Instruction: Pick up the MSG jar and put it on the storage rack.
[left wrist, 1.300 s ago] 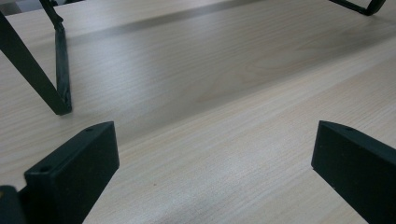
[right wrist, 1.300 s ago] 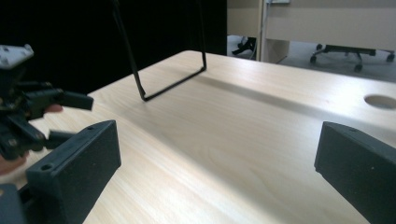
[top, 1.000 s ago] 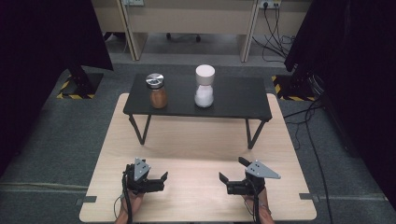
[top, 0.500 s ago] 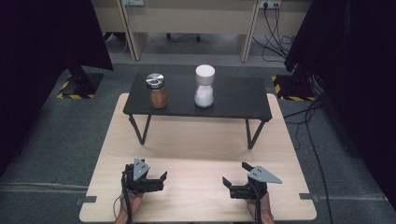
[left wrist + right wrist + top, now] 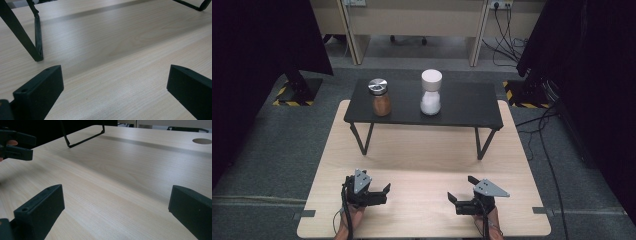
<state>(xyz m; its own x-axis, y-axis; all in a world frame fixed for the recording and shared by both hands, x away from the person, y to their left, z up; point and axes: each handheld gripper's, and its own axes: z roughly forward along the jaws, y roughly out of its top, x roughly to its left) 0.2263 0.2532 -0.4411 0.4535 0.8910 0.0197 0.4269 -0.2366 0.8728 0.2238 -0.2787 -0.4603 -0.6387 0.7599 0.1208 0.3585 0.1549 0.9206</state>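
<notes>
A brown-filled jar with a silver lid (image 5: 380,97) and a white shaker-like jar (image 5: 431,92) stand on a small black table (image 5: 462,105). Both jars are far from the grippers. My left gripper (image 5: 383,194) rests low over the wooden tabletop (image 5: 422,155) near its front edge, open, with its jaws pointing right. My right gripper (image 5: 460,191) is opposite it, open, with its jaws pointing left. In the left gripper view the gripper (image 5: 113,95) has only bare wood between its jaws. The right gripper (image 5: 115,212) also has only bare wood between its jaws.
The black table's thin legs (image 5: 35,37) stand on the wood ahead of the left gripper. Its leg frame (image 5: 82,138) and the left gripper (image 5: 16,143) appear in the right gripper view, as does a round cable hole (image 5: 202,141). Dark curtains and cables ring the floor.
My right gripper has slid a little toward the table's front edge. The left gripper and both jars have stayed put.
</notes>
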